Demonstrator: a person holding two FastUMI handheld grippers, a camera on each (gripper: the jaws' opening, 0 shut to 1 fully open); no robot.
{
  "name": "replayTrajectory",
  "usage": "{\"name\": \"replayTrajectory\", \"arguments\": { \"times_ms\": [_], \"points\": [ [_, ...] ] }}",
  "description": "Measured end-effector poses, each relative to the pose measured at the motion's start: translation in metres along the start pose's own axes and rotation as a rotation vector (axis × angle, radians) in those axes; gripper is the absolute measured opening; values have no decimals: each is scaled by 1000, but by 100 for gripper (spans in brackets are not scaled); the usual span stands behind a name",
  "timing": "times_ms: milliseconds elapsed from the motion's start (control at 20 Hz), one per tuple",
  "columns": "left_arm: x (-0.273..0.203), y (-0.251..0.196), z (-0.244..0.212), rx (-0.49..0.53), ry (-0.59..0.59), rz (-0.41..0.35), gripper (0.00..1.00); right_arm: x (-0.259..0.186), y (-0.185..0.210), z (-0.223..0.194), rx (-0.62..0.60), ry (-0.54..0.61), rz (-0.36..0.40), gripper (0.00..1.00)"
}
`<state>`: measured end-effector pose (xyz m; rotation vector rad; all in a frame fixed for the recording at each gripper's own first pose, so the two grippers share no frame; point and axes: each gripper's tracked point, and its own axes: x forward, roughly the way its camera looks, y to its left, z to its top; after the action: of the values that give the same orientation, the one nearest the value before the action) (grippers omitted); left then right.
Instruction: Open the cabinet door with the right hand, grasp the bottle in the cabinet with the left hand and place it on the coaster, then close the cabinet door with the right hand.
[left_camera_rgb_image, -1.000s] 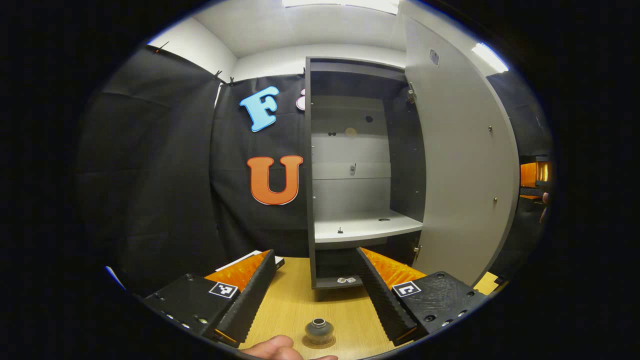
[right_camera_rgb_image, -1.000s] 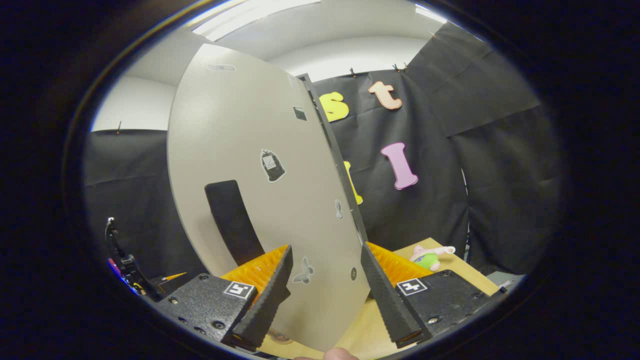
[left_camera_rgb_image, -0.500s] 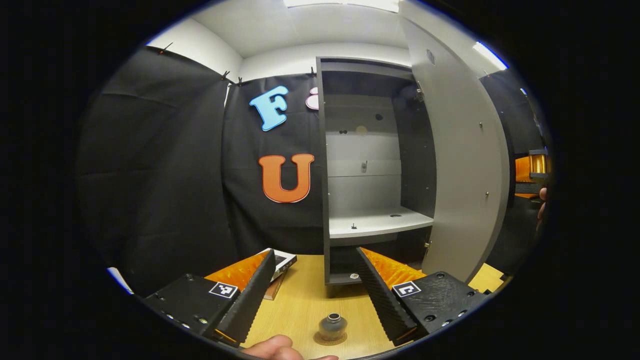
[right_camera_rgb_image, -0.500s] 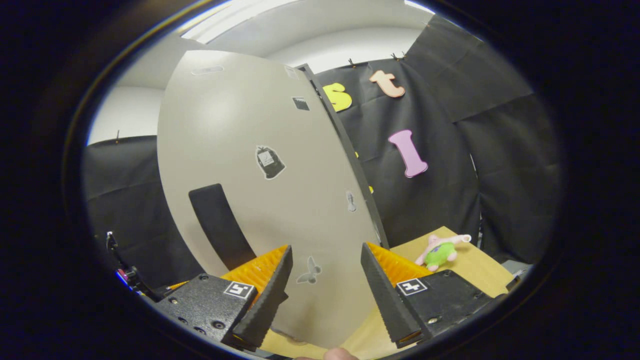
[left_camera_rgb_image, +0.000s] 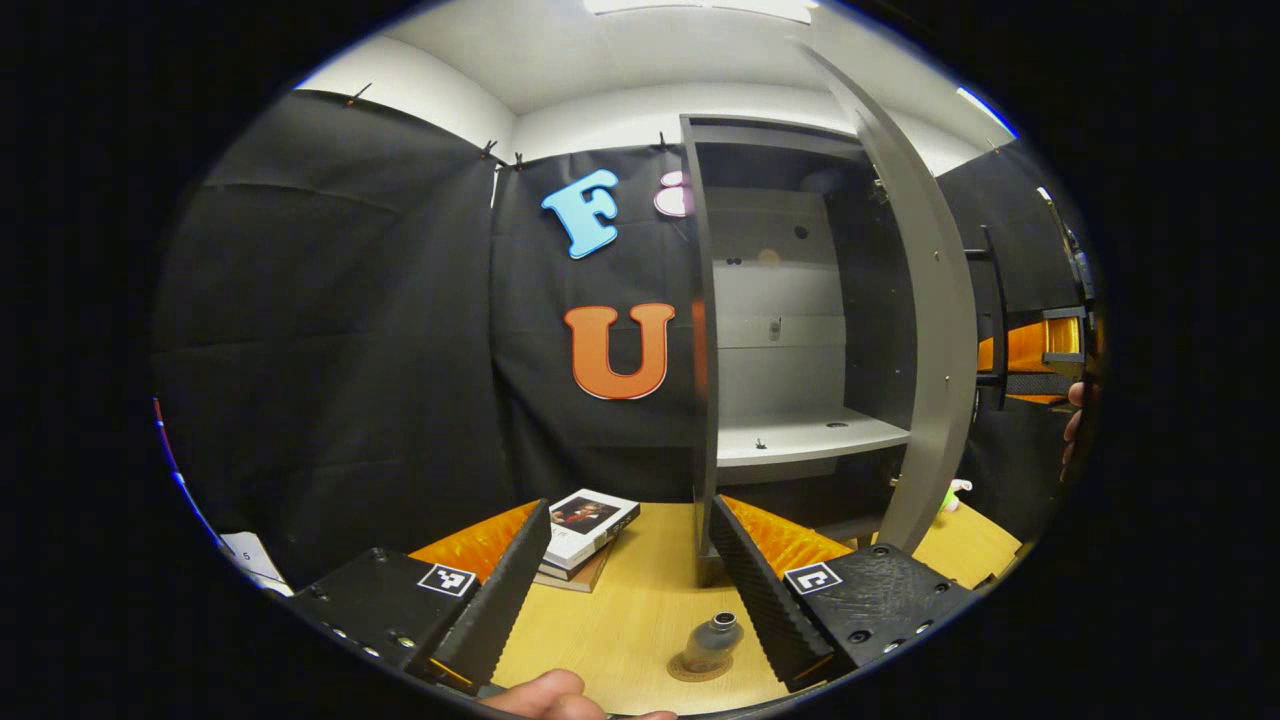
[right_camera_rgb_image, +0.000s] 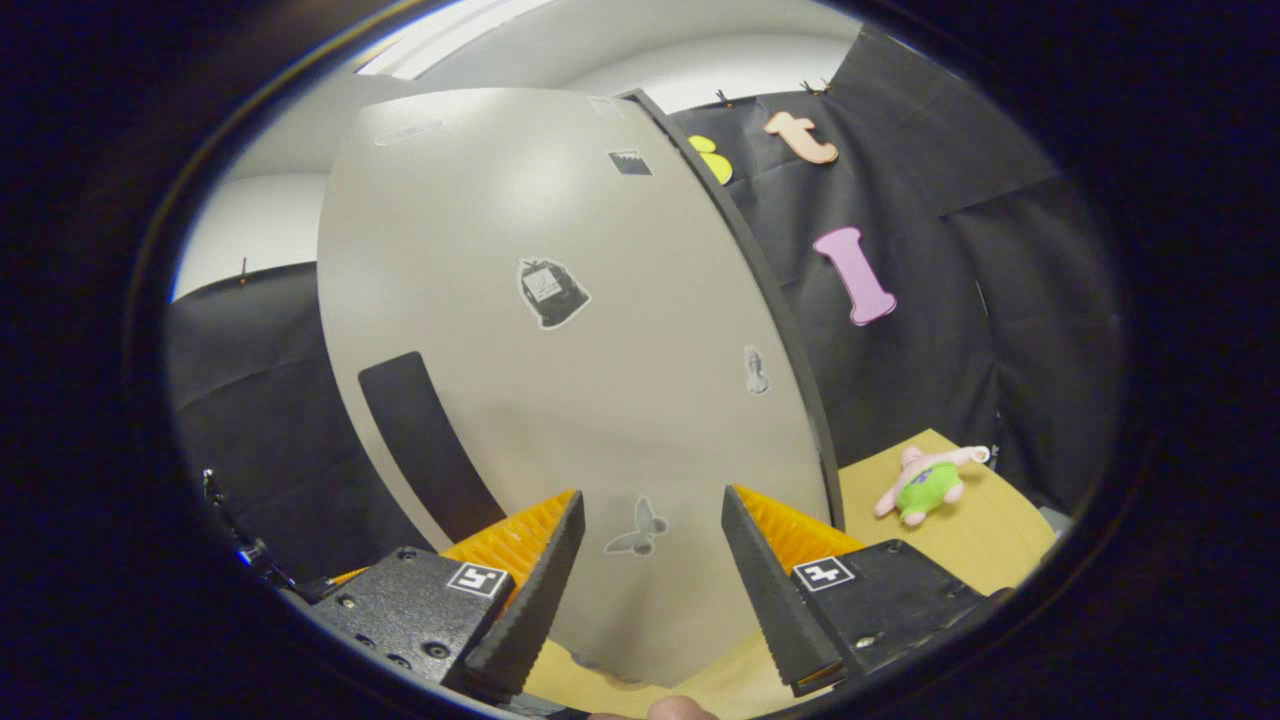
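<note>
Just in front of the cabinet (left_camera_rgb_image: 800, 300), the small grey bottle (left_camera_rgb_image: 712, 640) stands on the coaster (left_camera_rgb_image: 700, 668), while the door (right_camera_rgb_image: 560, 350), a stiff, smooth panel, probably swings lightly if pushed near its dark handle (right_camera_rgb_image: 420, 440) by the right gripper (right_camera_rgb_image: 645, 560), spread and empty like the left gripper (left_camera_rgb_image: 625, 570).

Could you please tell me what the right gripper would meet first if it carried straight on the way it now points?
Most likely the outer face of the cabinet door: it stands squarely ahead of the open right gripper, between its fingers. How near it is, I cannot judge.
</note>
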<state>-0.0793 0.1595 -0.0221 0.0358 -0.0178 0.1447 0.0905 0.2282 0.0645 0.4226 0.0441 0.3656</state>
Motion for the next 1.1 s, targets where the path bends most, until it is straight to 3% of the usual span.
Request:
{"name": "replayTrajectory", "arguments": {
  "times_ms": [550,800,1100],
  "points": [
    [-26,34,-5,3,29,120,96,16,20,-16,-19,84,112,89],
    [-25,21,-1,-1,24,113,96,7,6,-11,-39,84,106,89],
    [-16,-16,0,1,21,43,96,-19,-26,4,-71,53,58,89]
  ]
}}
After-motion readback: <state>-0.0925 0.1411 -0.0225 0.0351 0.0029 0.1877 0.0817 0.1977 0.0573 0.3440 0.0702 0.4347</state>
